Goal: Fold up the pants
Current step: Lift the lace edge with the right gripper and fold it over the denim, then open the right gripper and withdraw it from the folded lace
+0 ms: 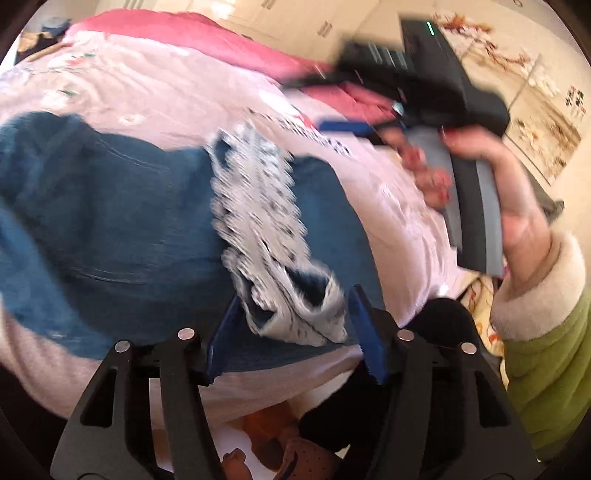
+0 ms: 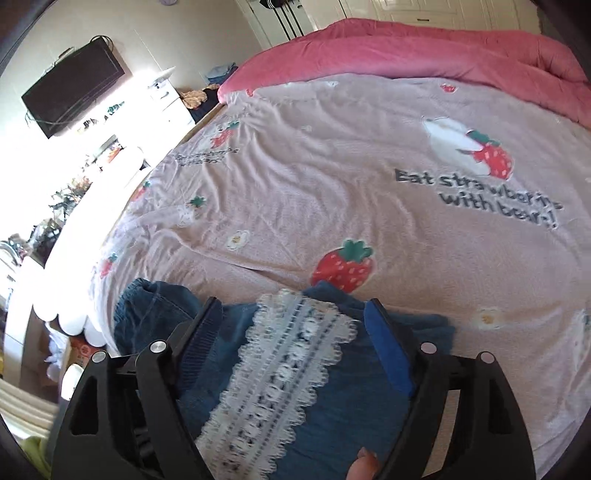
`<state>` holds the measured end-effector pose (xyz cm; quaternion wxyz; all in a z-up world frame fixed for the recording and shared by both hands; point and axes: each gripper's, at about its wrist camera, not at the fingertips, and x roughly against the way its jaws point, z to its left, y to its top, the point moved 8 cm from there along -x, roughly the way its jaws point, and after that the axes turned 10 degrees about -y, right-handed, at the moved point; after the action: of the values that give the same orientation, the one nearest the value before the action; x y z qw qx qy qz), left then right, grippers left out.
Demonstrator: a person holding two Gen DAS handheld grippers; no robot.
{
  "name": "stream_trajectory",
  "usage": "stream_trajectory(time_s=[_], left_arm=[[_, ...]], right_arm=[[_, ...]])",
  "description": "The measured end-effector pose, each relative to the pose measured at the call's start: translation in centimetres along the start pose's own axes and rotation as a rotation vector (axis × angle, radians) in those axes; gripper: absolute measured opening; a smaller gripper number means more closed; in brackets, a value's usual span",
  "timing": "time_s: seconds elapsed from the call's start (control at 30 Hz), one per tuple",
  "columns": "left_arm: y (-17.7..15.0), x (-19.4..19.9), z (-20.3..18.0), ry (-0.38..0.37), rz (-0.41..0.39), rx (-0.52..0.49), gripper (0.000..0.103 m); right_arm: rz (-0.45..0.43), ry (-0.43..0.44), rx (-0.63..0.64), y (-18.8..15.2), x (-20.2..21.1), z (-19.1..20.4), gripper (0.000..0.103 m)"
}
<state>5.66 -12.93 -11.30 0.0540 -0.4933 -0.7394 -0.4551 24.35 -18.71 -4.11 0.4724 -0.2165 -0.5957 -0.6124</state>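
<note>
Across the pink bedspread (image 2: 332, 177) the blue pants (image 1: 110, 229) lay bunched with their lace trim (image 2: 280, 384) doubled over, apparently partly folded, unsquared, while the left gripper (image 1: 291, 336) and right gripper (image 2: 295, 332) stood open, gripping nothing.

bed (image 2: 332, 192): pink strawberry sheet | wall TV (image 2: 74, 88) | white wardrobe doors (image 2: 424, 11)

Pants (image 2: 325, 369) lie on the bed (image 2: 332, 206) between the right claw's (image 2: 295, 332) spread jaws, lace strip (image 2: 280, 384) on top, quilt (image 2: 424, 51) far beyond, television (image 2: 74, 88) far left.
</note>
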Motion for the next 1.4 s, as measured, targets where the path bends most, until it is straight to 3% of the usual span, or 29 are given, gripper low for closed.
stream_trajectory(time_s=[0.1,0.27,0.4,0.43,0.5,0.53,0.57,0.67,0.8,0.9,1.0,1.13,1.3,1.4], left_arm=[[1.2,2.0,0.7,0.026,-0.054,0.003,0.063],[2.6,1.7,0.2,0.071,-0.06,-0.041,0.063],[3.5,0.5,-1.8,0.1,-0.057,-0.148,0.044],[3.6,0.2,-2.2,0.109,-0.053,-0.17,0.038],[3.5,-0.8,-2.1,0.143,-0.028,-0.198,0.03],[3.2,-1.3,-1.6,0.154,-0.004,-0.186,0.026],[3.0,-1.3,-0.9,0.155,0.016,-0.169,0.023],[2.1,-2.0,0.4,0.171,0.05,-0.151,0.017],[1.9,-2.3,0.6,0.172,0.059,-0.15,0.017],[1.8,-2.2,0.7,0.171,0.06,-0.15,0.017],[1.7,-2.1,0.7,0.173,0.064,-0.146,0.017],[1.7,-2.1,0.6,0.175,0.064,-0.147,0.017],[1.8,-1.9,0.6,0.171,0.062,-0.14,0.017],[1.8,-1.9,0.6,0.173,0.062,-0.14,0.017]], right_arm=[[0.005,-0.011,0.031,-0.7,-0.2,-0.5,0.078],[0.017,-0.02,0.116,-0.8,-1.7,0.8,0.078],[0.044,-0.06,0.201,-0.2,-4.3,2.2,0.075],[0.054,-0.063,0.204,-0.2,-4.8,2.2,0.07],[0.103,-0.042,0.187,-0.3,-6.3,2.2,0.049],[0.126,-0.021,0.179,-0.5,-6.9,2.3,0.027],[0.143,0.0,0.174,-0.8,-7.2,2.4,0.018],[0.112,0.022,0.193,-0.7,-6.6,3.4,0.011],[0.047,0.064,0.222,0.4,-4.9,5.5,0.01],[0.086,-0.002,0.276,0.1,-6.7,5.7,0.01],[0.109,0.002,0.256,-0.3,-7.8,5.2,0.013],[0.021,0.052,0.198,0.6,-4.9,4.6,0.044],[-0.035,0.025,0.188,-0.2,-0.8,2.6,0.051],[-0.015,0.031,0.197,-2.2,0.1,2.1,0.065]])
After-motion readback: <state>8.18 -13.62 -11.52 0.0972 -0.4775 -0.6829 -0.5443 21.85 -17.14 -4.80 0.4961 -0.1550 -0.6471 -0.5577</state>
